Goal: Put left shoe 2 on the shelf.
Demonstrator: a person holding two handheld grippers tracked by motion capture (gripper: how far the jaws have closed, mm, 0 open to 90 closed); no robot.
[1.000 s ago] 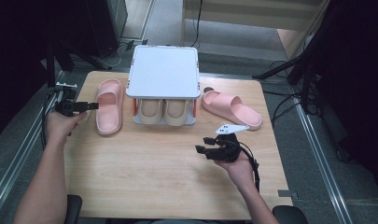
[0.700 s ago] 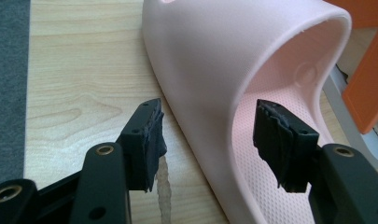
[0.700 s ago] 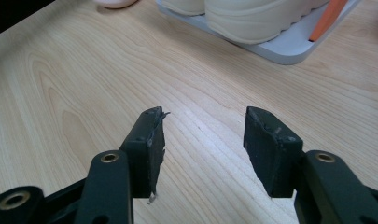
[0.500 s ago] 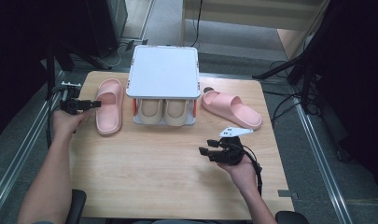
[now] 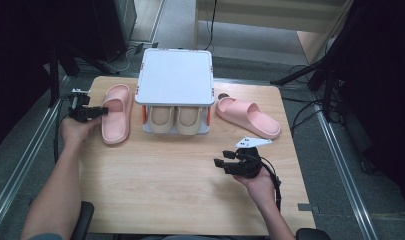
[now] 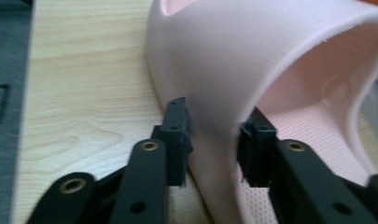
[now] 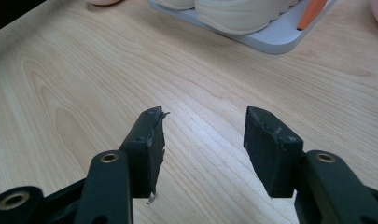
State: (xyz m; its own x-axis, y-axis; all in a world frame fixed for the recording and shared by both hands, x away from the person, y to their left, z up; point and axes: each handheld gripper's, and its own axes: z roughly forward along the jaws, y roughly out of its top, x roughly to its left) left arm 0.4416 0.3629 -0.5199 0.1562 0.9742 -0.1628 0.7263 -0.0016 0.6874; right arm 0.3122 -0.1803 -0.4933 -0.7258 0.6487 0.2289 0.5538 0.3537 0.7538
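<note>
A pink slipper is lying sole-down on the wooden table, just left of a white two-tier rack, and the left gripper is closing on it from the table's left edge. Compared with the high view a second ago, when the jaws were standing wide beside the slipper, they have just been drawing together, and the slipper's strap wall is now between them. In the left gripper view the pink slipper is rising between the two black pads, one outside the strap and one inside it, both pressing on the foam. That suggests the grasp is being made and a lift is likely the next move, though the slipper is still sitting flat on the wood.

The rack's lower shelf is holding a pair of beige slippers, and a second pink slipper is lying at an angle just right of the rack. Nearer the person, the right gripper is hovering over bare wood, well apart from both pink slippers. In its own view the right gripper is showing its jaws spread with nothing between them.
</note>
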